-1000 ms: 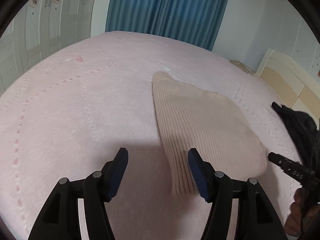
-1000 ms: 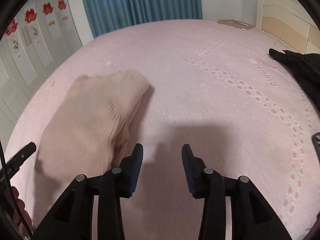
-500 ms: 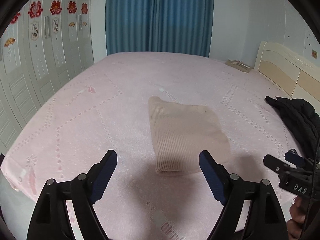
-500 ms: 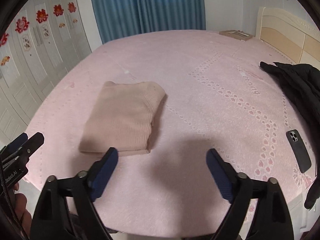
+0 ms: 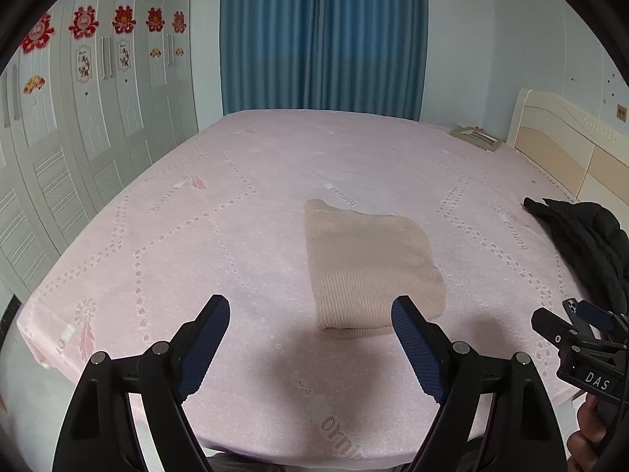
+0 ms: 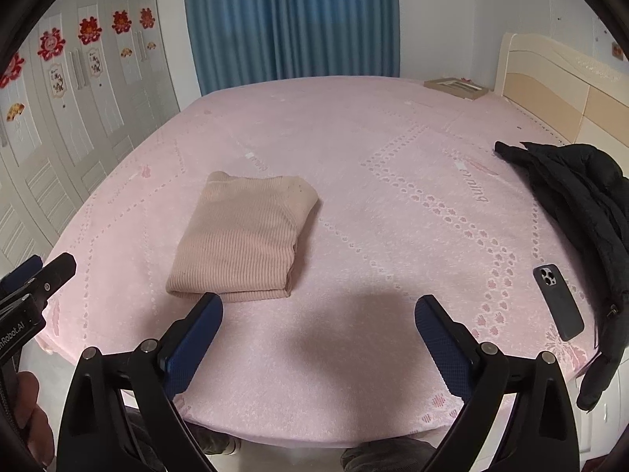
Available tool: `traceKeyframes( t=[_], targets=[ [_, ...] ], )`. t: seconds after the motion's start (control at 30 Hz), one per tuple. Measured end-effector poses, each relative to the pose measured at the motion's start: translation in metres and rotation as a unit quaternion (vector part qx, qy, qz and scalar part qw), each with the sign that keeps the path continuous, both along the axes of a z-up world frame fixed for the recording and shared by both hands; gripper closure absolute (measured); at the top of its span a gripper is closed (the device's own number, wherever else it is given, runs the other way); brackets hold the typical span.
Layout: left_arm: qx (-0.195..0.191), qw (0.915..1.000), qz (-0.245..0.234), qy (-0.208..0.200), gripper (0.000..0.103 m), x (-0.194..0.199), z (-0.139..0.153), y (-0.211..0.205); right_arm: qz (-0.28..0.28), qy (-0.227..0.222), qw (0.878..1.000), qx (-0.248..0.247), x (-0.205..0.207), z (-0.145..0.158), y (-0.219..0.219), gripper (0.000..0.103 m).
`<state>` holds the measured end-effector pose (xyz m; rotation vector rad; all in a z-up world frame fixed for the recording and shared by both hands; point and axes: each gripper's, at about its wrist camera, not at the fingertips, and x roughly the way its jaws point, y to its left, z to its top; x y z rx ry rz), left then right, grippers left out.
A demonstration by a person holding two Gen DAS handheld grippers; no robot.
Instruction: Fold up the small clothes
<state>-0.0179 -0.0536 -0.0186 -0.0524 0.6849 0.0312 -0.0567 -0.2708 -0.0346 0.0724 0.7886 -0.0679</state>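
bed: pink cover (image 5: 165,236), blue curtain (image 5: 322,35) behind
sweater (image 6: 243,236): folded, mid-bed, toward near edge
jacket (image 6: 570,192), phone (image 6: 557,301): right edge
left gripper (image 5: 310,328): spread wide, empty
right gripper (image 6: 318,324): spread wide, empty

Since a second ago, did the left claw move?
Yes. The left claw backed off the sweater toward the bed's near edge and opened wider.

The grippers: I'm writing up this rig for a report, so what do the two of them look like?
Both are alike. The left gripper and right gripper each have two black angular linkage arms with silver pivot pins and fingers faced with dark blue textured pads. White lettering marks the bodies: "DAS" shows on the right one seen from the left view, and "nRobot.AI" on the left one seen from the right view.
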Motion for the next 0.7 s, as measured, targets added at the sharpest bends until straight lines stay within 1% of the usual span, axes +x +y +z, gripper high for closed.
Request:
traceKeyframes(
  t=[0.7],
  targets=[
    [-0.001, 1.0000, -0.004, -0.005, 0.019, -0.0033, 0.0037, -0.0047, 0.000, -0.004, 1.000, 0.000, -0.0098, 0.0076, 0.0013, 0.006]
  ],
)
